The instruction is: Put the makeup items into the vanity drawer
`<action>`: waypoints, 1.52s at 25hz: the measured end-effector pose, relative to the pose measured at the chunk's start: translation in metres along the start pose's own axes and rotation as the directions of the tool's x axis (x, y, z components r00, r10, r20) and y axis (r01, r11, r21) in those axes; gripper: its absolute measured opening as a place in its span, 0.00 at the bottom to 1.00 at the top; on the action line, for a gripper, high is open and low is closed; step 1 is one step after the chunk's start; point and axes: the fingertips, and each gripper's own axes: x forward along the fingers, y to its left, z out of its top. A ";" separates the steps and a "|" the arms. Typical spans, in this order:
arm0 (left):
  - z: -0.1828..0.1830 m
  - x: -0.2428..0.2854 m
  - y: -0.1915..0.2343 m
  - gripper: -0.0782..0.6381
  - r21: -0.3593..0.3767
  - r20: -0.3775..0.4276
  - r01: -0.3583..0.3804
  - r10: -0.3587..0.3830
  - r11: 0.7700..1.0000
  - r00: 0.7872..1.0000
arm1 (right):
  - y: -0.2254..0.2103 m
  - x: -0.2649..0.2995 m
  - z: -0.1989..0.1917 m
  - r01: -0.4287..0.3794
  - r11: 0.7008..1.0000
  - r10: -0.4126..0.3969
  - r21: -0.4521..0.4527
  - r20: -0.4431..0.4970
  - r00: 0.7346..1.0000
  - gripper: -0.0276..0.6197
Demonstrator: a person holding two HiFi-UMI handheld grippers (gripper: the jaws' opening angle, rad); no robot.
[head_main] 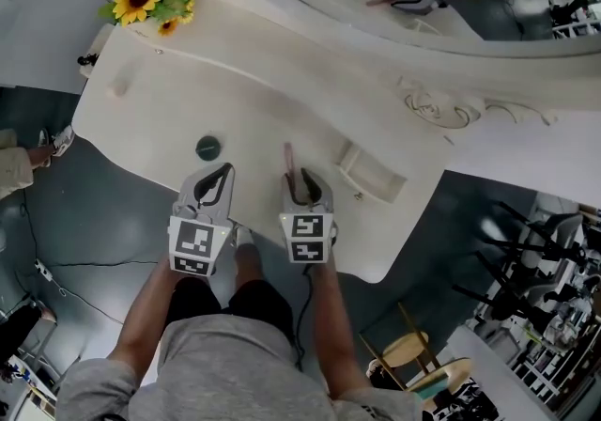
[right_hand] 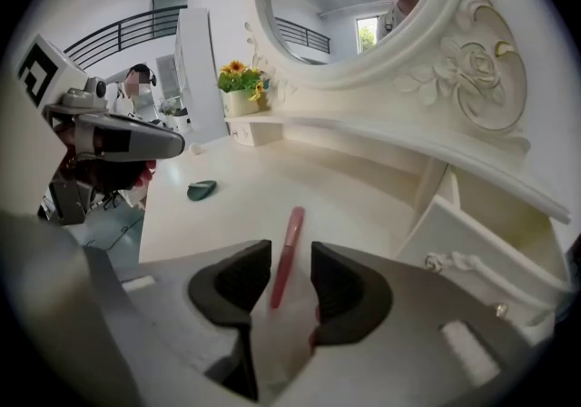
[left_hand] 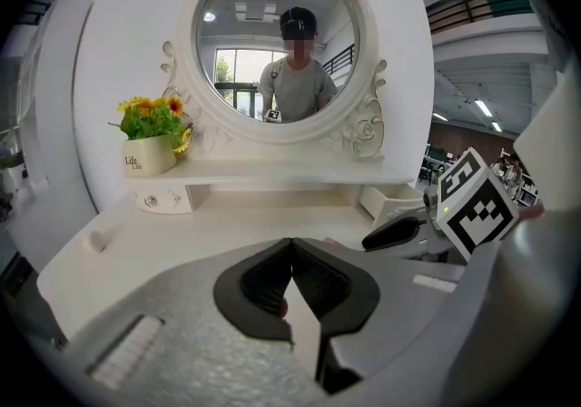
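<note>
Right gripper (right_hand: pixel 290 260) gapes around pink stick (right_hand: pixel 292 228) — near end hidden; left gripper (left_hand: pixel 291 246) closed.

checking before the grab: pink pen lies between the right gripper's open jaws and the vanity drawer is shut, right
Not the drawer: it stands pulled open, as the head view shows. The rest holds: the pink pen lies between the open jaws of the right gripper.

1. The person wears a grey T-shirt (head_main: pixel 235 372) with short sleeves.
2. Just beyond the T-shirt are black shorts (head_main: pixel 230 302).
3. Farther from the T-shirt, the left gripper (head_main: pixel 223 168) and the right gripper (head_main: pixel 307 179) have pale grey shells with black pads (left_hand: pixel 263 282).
4. Each gripper carries a cube (head_main: pixel 194 245) with black-and-white square markers. A thin dark cable (head_main: pixel 305 302) runs from the right gripper toward the T-shirt.
</note>
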 end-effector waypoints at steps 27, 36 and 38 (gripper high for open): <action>0.036 -0.010 -0.025 0.12 0.067 0.067 0.045 -0.049 0.997 0.997 | -0.031 -0.072 0.018 0.115 0.991 -0.109 -0.069 0.084 0.990 0.12; 0.072 -0.002 -0.066 0.12 0.145 0.115 0.129 -0.146 0.981 0.983 | -0.066 -0.123 0.020 0.229 0.971 -0.220 -0.069 0.122 0.968 0.12; 0.079 0.000 -0.073 0.12 0.162 0.123 0.143 -0.164 0.976 0.979 | -0.075 -0.131 0.020 0.252 0.964 -0.241 -0.079 0.126 0.962 0.12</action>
